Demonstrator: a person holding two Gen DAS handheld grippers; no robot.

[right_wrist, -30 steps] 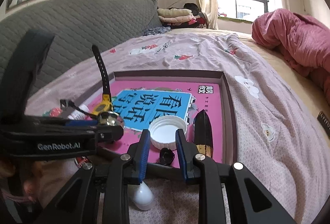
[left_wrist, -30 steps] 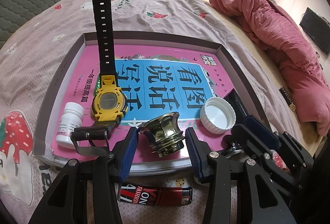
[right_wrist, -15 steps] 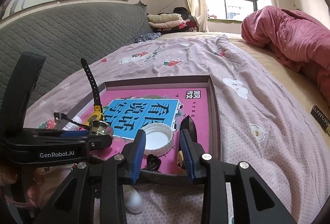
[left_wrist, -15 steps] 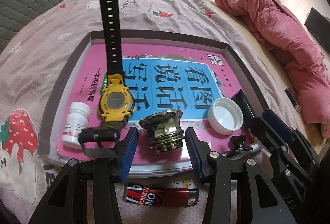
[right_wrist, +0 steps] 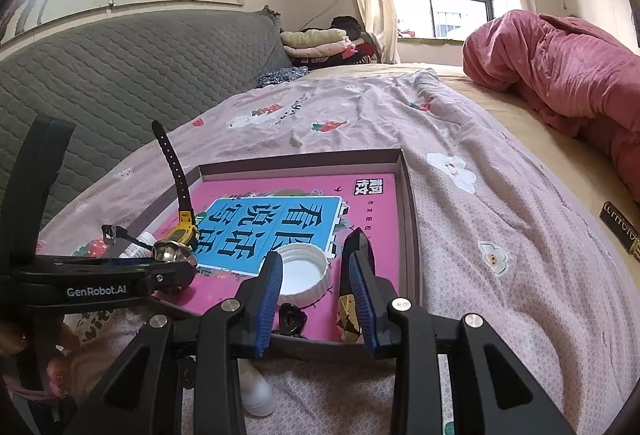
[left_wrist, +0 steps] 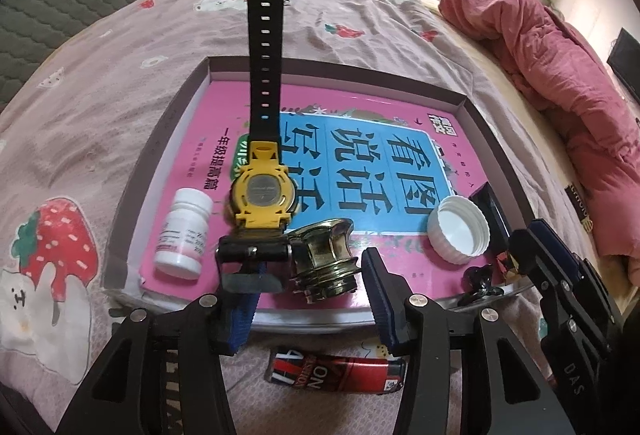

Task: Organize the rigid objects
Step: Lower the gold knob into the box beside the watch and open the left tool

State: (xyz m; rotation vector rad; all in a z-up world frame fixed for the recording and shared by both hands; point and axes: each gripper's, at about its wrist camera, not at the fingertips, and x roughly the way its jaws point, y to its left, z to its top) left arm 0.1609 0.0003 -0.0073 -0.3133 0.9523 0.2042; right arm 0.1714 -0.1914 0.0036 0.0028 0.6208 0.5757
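A shallow box holds a pink book on the bed. On the book lie a white pill bottle, a yellow watch with its black strap standing up, a brass knob, a white cap and a black pointed piece. My left gripper is open with the brass knob between its fingers; the watch buckle rests against its left finger. My right gripper is open at the box's near edge, by the white cap and the black piece.
A red and black lighter lies on the sheet below the box. A small black knob sits at the box's near edge. A white object lies under my right gripper. A pink quilt is heaped at the right.
The left gripper has drawn back slightly from the brass knob and tilted. The right gripper has opened wider and risen a little. The watch and the knob sit about where they were.
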